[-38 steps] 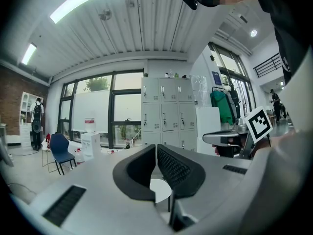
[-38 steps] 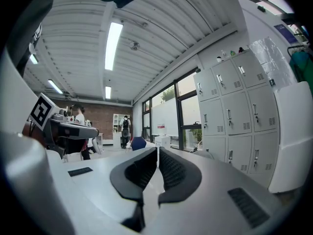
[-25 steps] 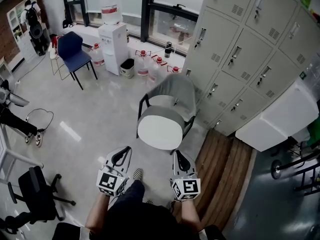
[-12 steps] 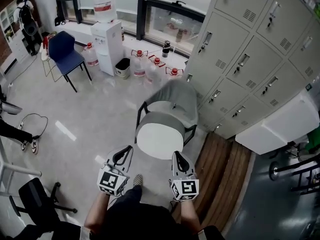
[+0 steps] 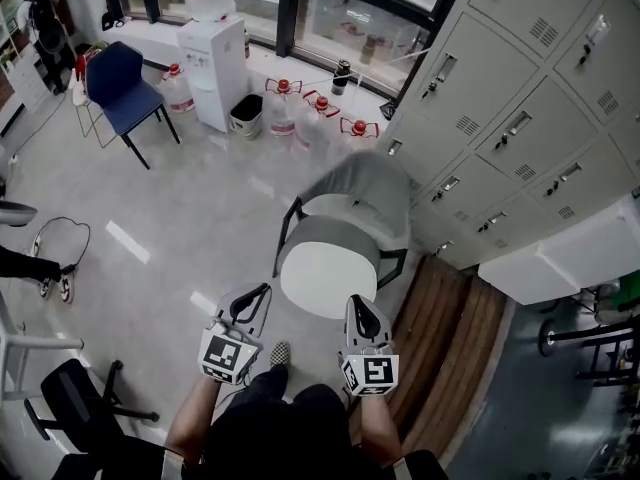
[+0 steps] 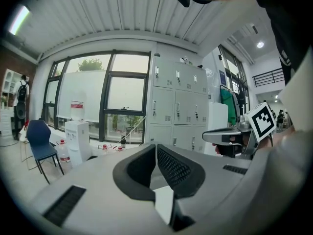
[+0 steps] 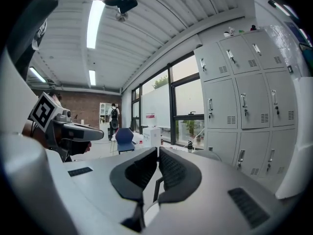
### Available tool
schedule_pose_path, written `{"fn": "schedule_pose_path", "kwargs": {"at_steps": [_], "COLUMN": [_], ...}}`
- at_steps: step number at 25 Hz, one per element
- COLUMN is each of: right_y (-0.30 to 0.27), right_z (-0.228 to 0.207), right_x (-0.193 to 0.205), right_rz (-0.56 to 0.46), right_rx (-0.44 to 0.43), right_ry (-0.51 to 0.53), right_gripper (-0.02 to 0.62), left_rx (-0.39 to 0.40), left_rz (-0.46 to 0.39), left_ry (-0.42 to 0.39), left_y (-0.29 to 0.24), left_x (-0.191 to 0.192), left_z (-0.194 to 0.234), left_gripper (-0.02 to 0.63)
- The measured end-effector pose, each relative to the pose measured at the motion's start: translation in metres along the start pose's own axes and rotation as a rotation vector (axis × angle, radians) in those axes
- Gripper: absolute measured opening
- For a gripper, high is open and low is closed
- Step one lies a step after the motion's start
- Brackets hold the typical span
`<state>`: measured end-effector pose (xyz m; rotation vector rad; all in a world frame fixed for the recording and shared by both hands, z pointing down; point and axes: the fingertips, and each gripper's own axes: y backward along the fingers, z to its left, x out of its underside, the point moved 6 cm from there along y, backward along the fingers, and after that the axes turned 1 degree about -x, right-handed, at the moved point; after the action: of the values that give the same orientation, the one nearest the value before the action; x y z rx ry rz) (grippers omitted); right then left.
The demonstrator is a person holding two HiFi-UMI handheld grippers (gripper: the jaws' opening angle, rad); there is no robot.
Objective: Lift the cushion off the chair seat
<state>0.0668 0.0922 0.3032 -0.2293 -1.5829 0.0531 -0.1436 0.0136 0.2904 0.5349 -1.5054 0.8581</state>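
Note:
A round cushion (image 5: 328,268), white on top with a grey rim, lies on the seat of a grey chair (image 5: 367,184) with black arms in the middle of the head view. My left gripper (image 5: 262,290) is just short of the cushion's near left edge, jaws shut and empty. To the cushion's near right, my right gripper (image 5: 356,301) is also shut with nothing in it. Both point roughly level toward the chair. The left gripper view shows its jaws (image 6: 156,146) meeting at the tips, as do those in the right gripper view (image 7: 158,151).
Grey lockers (image 5: 520,118) line the right behind the chair, with a white cabinet (image 5: 560,258) and a wooden floor strip (image 5: 450,358) beside them. A blue chair (image 5: 115,83), a water dispenser (image 5: 212,58) and water bottles (image 5: 300,108) stand by the windows. A black office chair (image 5: 80,398) is at lower left.
Both grippers have moved forward toward the chair together, still shut. The cushion now sits closer to their tips.

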Motion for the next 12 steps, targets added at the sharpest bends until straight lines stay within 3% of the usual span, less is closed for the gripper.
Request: {"fn": "schedule_pose_path", "kwargs": {"at_steps": [12], "right_y": [-0.058], "right_z": [-0.016], "right_x": [0.028], "right_rz": [0.093], "right_rx": [-0.026], "right_ry": [0.015], "right_gripper": [0.034], "left_rx": [-0.001], "left_rz": [0.058], "left_ry": [0.039], "left_y": [-0.049], "left_x": [0.04], "left_z": [0.041], "left_gripper": [0.026]}}
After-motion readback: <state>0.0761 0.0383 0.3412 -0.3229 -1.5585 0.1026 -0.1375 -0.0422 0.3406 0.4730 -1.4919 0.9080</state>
